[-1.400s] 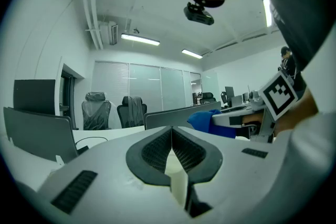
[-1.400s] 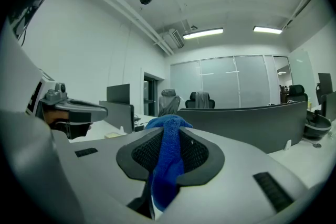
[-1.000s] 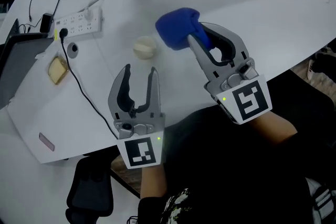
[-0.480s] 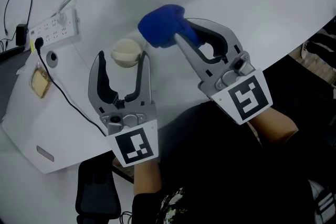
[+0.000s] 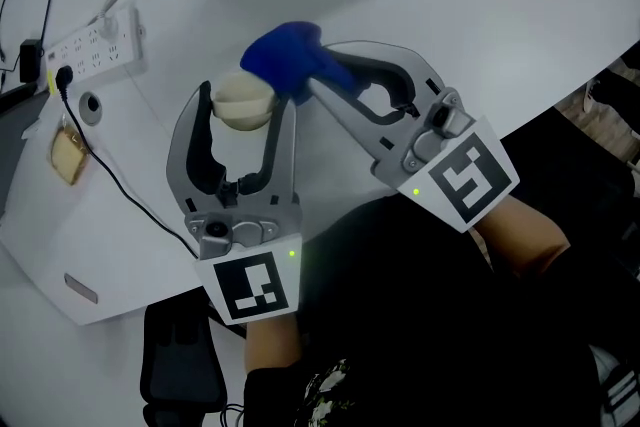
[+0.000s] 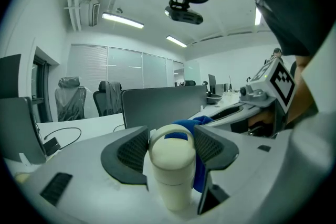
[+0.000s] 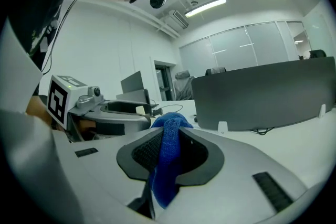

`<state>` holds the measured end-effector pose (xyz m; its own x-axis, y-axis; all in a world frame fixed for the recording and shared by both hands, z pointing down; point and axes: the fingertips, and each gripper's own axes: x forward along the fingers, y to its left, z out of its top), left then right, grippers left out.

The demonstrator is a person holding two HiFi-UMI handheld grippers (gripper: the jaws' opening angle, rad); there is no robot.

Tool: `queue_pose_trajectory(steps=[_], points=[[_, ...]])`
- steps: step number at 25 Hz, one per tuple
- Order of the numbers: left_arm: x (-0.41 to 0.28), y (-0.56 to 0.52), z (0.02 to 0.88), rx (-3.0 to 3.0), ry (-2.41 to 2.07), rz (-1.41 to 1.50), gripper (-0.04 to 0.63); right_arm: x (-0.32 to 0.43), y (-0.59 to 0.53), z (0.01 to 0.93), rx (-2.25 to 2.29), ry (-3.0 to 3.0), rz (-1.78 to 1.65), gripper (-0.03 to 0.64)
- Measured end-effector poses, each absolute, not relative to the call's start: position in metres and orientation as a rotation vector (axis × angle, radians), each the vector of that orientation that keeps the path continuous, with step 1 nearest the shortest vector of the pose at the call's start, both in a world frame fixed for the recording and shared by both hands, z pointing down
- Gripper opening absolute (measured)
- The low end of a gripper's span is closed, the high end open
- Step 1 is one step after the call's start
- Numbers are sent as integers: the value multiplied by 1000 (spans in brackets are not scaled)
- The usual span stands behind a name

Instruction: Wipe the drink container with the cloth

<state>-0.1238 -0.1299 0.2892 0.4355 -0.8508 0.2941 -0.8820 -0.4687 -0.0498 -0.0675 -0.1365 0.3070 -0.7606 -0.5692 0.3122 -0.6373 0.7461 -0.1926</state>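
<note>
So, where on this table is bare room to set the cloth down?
Free: the wide table stretch beyond the blue cloth, toward the far right edge. Crowded: around the cream container, standing inside the left gripper, whose jaws just opened wide; the right gripper, shut on the cloth, is beside it. The power strip sits far left.

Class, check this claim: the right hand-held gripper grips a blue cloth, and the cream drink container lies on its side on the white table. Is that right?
No. The drink container stands upright on the table, as the left gripper view shows. The right hand-held gripper does grip the blue cloth.
</note>
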Motion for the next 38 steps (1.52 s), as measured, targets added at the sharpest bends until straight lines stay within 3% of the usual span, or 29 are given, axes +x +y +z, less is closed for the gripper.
queue_pose_trajectory(steps=[18, 28, 38], points=[[-125, -130, 287, 2635, -1450, 320, 270, -94, -128, 421, 626, -2585, 791, 58], [-121, -124, 286, 2962, -822, 474, 255, -95, -126, 437, 603, -2449, 842, 66], [-136, -122, 280, 2809, -1170, 401, 279, -94, -127, 437, 629, -2456, 810, 66]])
